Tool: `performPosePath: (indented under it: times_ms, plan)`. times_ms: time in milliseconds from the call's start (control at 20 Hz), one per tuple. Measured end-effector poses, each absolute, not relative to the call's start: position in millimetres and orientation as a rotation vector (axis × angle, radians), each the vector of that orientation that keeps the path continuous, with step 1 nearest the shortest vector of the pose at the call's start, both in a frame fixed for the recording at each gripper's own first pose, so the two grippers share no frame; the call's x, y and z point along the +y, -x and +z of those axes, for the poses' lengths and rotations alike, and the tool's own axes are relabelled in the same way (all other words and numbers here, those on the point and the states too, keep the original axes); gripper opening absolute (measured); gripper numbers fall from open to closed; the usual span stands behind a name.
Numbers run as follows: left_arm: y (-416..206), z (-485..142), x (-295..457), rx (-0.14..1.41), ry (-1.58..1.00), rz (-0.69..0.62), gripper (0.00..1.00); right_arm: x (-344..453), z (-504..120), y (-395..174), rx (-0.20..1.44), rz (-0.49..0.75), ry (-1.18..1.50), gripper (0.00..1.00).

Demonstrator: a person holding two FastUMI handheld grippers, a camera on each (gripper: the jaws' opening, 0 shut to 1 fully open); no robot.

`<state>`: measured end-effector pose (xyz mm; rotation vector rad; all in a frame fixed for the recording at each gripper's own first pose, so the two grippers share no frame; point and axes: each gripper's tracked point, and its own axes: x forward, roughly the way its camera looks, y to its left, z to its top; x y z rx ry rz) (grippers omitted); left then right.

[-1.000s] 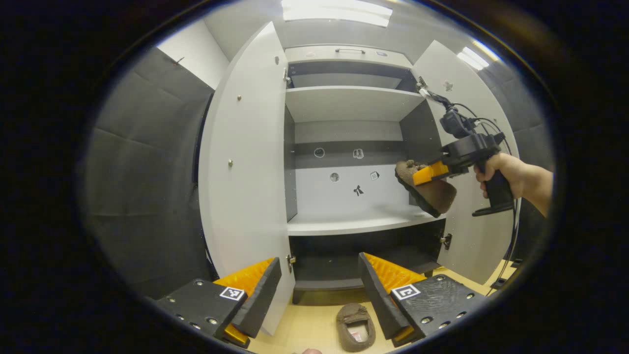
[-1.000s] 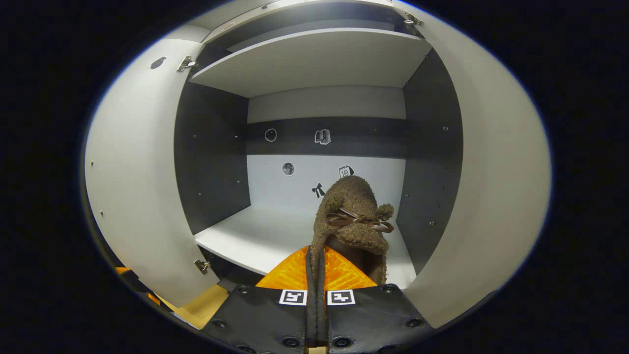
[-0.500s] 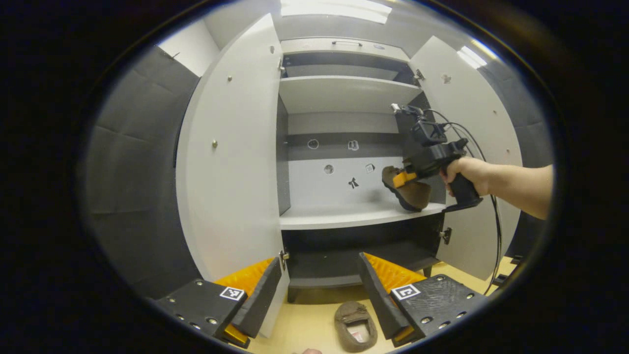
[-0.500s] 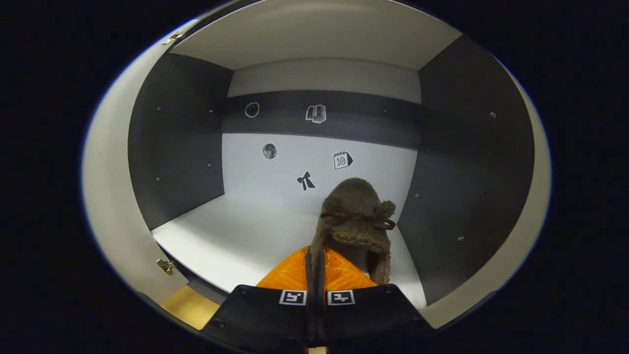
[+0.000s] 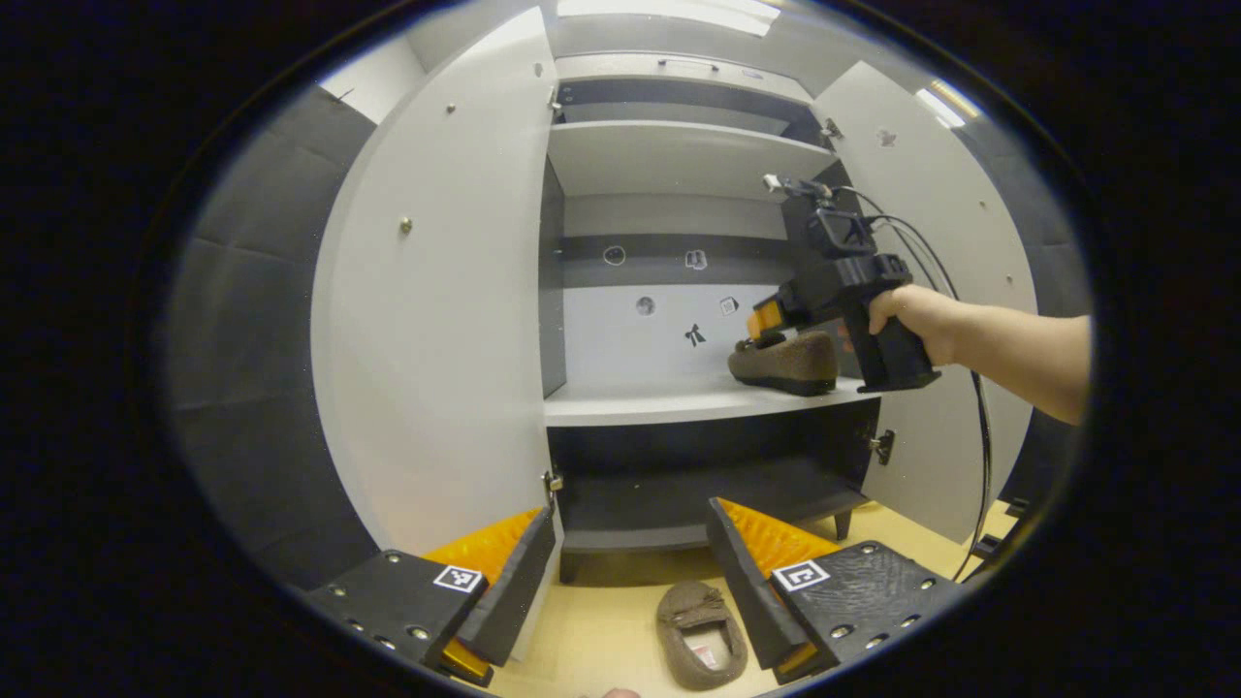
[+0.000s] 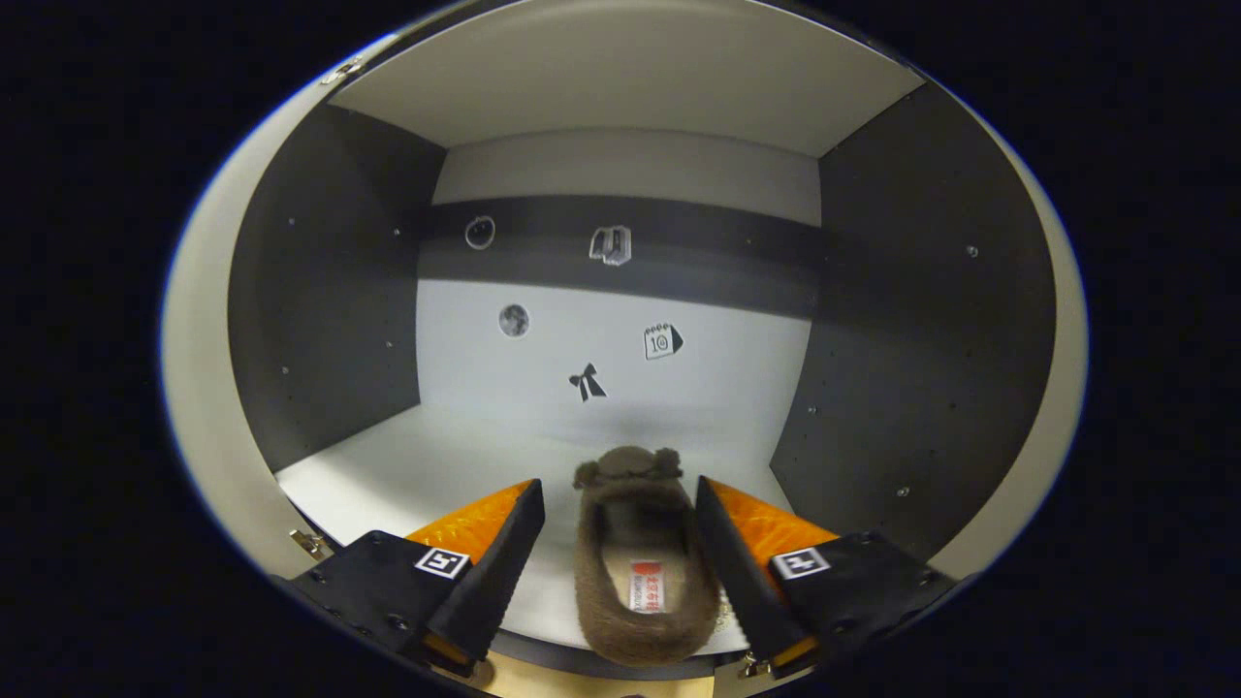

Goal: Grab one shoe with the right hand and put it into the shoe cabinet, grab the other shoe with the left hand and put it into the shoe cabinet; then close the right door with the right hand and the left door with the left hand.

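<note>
While my right tool [image 6: 616, 543] stands released around the shelved shoe [image 6: 635, 572] at lower centre, my left tool [image 5: 630, 572] gapes; second shoe [image 5: 703, 635] on floor [image 5: 601, 640].

I've got both cabinet doors swung wide, left door [image 5: 436, 291] and right door [image 5: 940, 252], so the shelf [image 6: 465, 465] mouth is open; the brown shoe [image 6: 635, 562] sits at its right front, between my right gripper [image 6: 620, 553] fingers, leaving bare shelf to its left
</note>
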<state>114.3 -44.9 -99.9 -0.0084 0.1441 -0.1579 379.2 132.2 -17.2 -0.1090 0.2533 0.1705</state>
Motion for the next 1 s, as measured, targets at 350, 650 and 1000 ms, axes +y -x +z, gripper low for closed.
performPosePath:
  times_ms: [350,650,1000]
  plan:
    - [-128.1,-143.9,-52.4,0.241,0.014,-0.199,0.92,107.0,31.0,-293.1,0.01,0.117,0.164,0.97]
    - [-133.9,-210.5,-63.6,0.39,0.006,-0.243,0.92,98.4,14.0,-230.4,0.037,0.145,0.166,0.97]
    - [-122.2,-294.7,-76.6,0.584,-0.006,-0.283,0.93,91.8,-20.5,-182.3,0.116,0.156,0.128,0.98]
